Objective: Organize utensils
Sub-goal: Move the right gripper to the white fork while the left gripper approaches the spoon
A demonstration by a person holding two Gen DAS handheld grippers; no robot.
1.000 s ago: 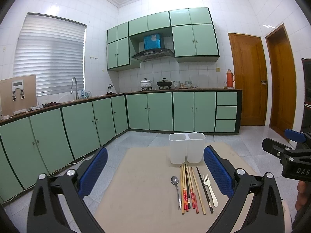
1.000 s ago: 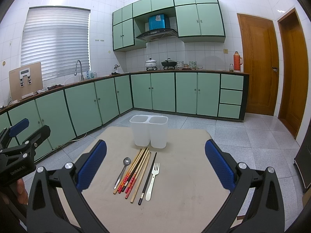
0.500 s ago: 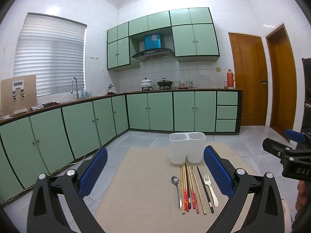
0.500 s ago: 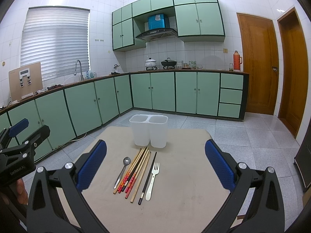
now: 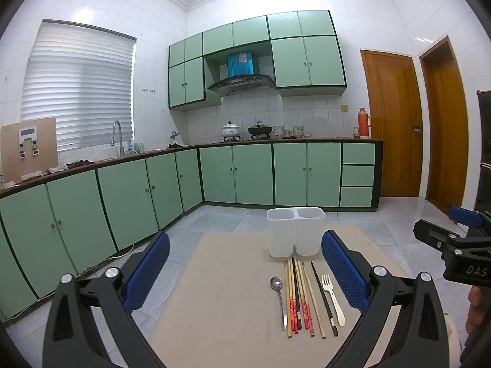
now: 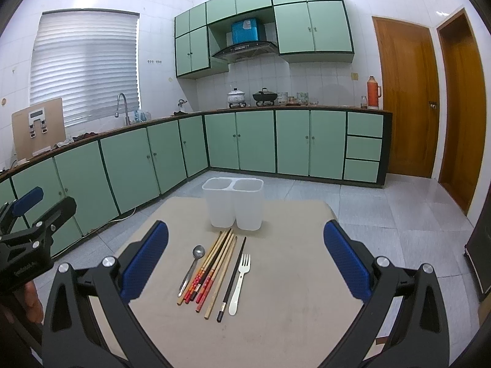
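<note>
1. On the table (image 6: 291, 322), left to right, lie a spoon (image 6: 191, 268), mixed chopsticks (image 6: 211, 271), a black chopstick (image 6: 233, 276) and a white fork (image 6: 240, 282), all just before the two-compartment holder (image 6: 233, 205).
2. Every long axis runs toward the holder, handles nearest the tongs.
3. Left gripper (image 5: 245, 276) is spread wide and empty; the row sits toward its right finger.
4. Right gripper (image 6: 245, 263) is likewise wide and empty, with the row just left of its centre, so I judge it nearer.
</note>
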